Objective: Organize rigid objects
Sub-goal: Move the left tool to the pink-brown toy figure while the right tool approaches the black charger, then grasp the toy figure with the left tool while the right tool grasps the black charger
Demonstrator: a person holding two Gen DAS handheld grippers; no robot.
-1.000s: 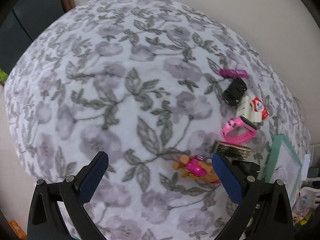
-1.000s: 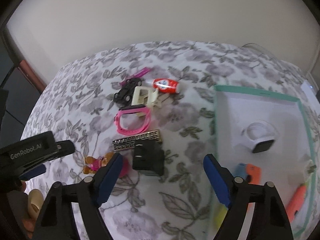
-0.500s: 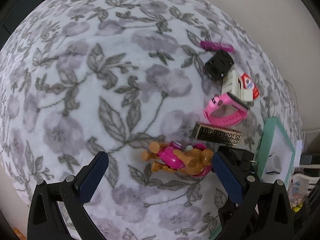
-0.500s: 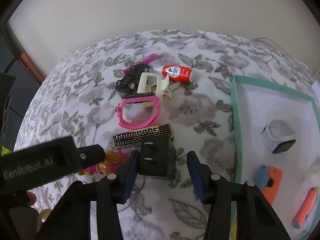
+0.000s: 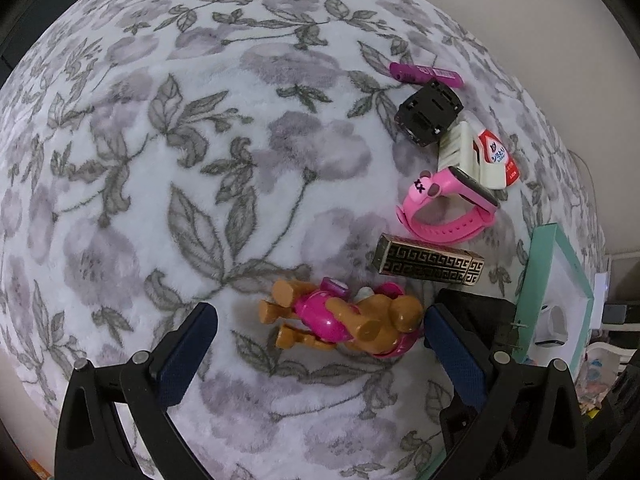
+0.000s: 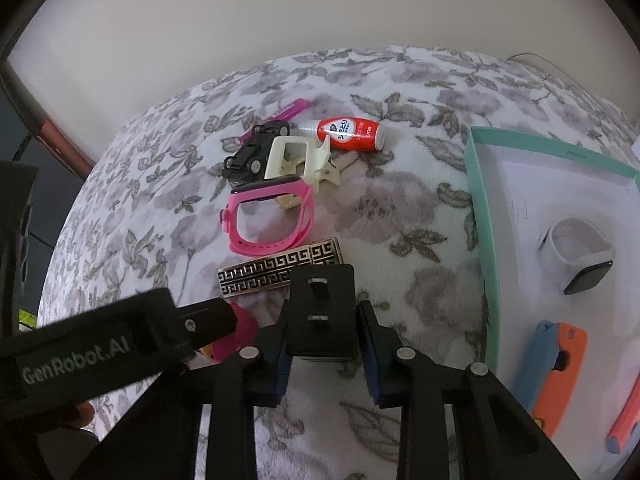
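Note:
On the flowered blanket (image 5: pixel 160 160), my right gripper (image 6: pixel 322 332) is shut on a black block with metal clips (image 6: pixel 322 312); both pads press its sides. My left gripper (image 5: pixel 320 320) stands open, its fingers either side of a brown and pink toy figure (image 5: pixel 344 320) lying on the blanket. Beyond lie a gold patterned bar (image 5: pixel 428 260) (image 6: pixel 276 272), a pink watch (image 5: pixel 448 208) (image 6: pixel 268 216), a cream hair clip (image 6: pixel 300 164), a black toy car (image 5: pixel 430 112) (image 6: pixel 256 152), a red bottle (image 6: pixel 348 134) and a purple pen (image 5: pixel 426 73).
A teal-rimmed box (image 6: pixel 480 200) at the right holds a white watch (image 6: pixel 576 256), a blue and orange item (image 6: pixel 552 364) and an orange pen (image 6: pixel 624 420). The left gripper's black body (image 6: pixel 100 356) crosses the lower left of the right wrist view. A wall stands behind the bed.
My right gripper's fingers have shut on the black block. My left gripper has dropped closer to the blanket, and the toy figure now lies between its open fingers.

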